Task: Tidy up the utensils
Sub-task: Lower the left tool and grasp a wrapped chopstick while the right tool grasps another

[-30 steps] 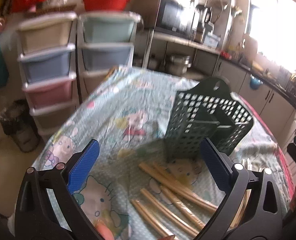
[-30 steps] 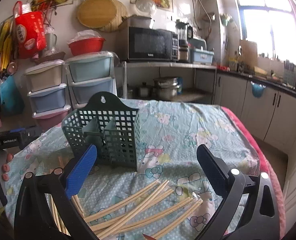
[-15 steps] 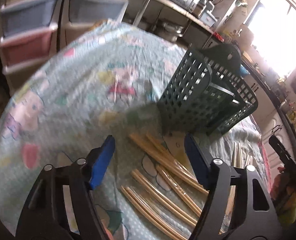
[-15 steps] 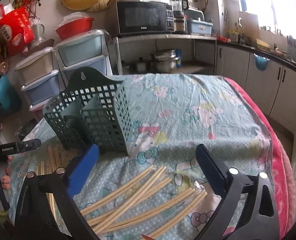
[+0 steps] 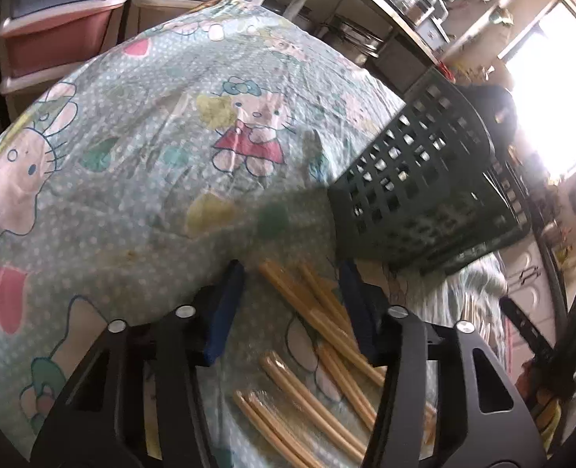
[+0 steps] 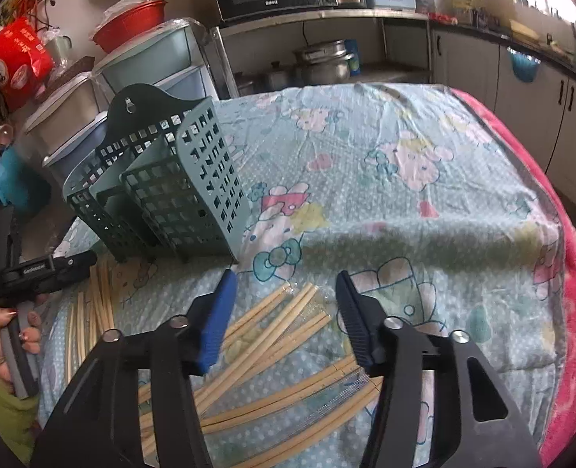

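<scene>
Both tongs tilt steeply downward, jaws closing. The left tongs pinch nothing yet, and neither do the right tongs. A hand grips the left handle.

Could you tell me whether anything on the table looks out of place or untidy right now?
Yes. The wrapped chopsticks lie scattered and crisscrossed on the cartoon-print tablecloth instead of standing in the green perforated utensil holder, which looks empty from here. The holder stands upright; nothing appears spilled or damaged.

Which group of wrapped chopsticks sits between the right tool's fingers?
The fanned wooden chopsticks in clear wrappers between the closing right tool, not the loose sticks left, below the green basket.
</scene>
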`<state>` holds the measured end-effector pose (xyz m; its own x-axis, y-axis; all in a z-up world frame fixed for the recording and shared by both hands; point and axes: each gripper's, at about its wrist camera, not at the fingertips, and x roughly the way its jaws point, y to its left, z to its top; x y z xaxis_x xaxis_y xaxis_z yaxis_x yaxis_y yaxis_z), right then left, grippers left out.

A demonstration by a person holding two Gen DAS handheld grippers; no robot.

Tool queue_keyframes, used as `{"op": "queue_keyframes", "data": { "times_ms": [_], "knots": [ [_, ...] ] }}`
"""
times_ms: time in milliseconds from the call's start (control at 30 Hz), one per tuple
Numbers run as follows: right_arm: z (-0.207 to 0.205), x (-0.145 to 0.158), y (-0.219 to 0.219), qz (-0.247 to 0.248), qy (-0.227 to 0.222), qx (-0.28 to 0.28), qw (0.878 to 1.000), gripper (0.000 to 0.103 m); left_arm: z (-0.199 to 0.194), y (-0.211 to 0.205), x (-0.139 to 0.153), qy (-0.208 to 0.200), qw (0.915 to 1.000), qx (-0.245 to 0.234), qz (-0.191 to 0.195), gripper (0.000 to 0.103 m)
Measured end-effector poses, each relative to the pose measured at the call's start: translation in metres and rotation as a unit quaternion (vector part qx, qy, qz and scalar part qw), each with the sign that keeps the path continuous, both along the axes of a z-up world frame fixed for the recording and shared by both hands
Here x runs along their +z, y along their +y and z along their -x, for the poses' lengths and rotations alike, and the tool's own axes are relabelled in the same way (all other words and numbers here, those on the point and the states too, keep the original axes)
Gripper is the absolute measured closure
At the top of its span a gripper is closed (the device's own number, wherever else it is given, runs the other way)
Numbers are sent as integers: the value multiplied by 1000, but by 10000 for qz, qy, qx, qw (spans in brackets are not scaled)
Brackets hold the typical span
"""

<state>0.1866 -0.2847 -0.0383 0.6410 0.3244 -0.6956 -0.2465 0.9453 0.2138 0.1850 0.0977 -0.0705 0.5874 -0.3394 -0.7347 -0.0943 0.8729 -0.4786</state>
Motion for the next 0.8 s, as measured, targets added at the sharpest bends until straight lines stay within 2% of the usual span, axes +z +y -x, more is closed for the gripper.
{"op": "queue_keyframes", "data": {
  "times_ms": [167, 300, 533, 700, 800],
  "knots": [
    [-13, -10, -4, -40, 295, 71, 9995, 66, -7, 8, -5, 18, 9998, 219, 22, 89],
    [-26, -23, -3, 31, 530, 43, 9986, 66, -9, 11, -6, 5, 9997, 253, -5, 94],
    [-37, -35, -10, -224, 808, -53, 9965, 66, -8, 12, -4, -45, 9997, 246, -55, 97],
    [-36, -35, -13, -283, 821, -73, 9962, 85, -4, 10, 3, -171, 9995, 258, -97, 98],
    [-36, -33, -17, -405, 768, -115, 9962, 101, -1, 10, 11, -275, 9992, 268, -132, 98]
  ]
}}
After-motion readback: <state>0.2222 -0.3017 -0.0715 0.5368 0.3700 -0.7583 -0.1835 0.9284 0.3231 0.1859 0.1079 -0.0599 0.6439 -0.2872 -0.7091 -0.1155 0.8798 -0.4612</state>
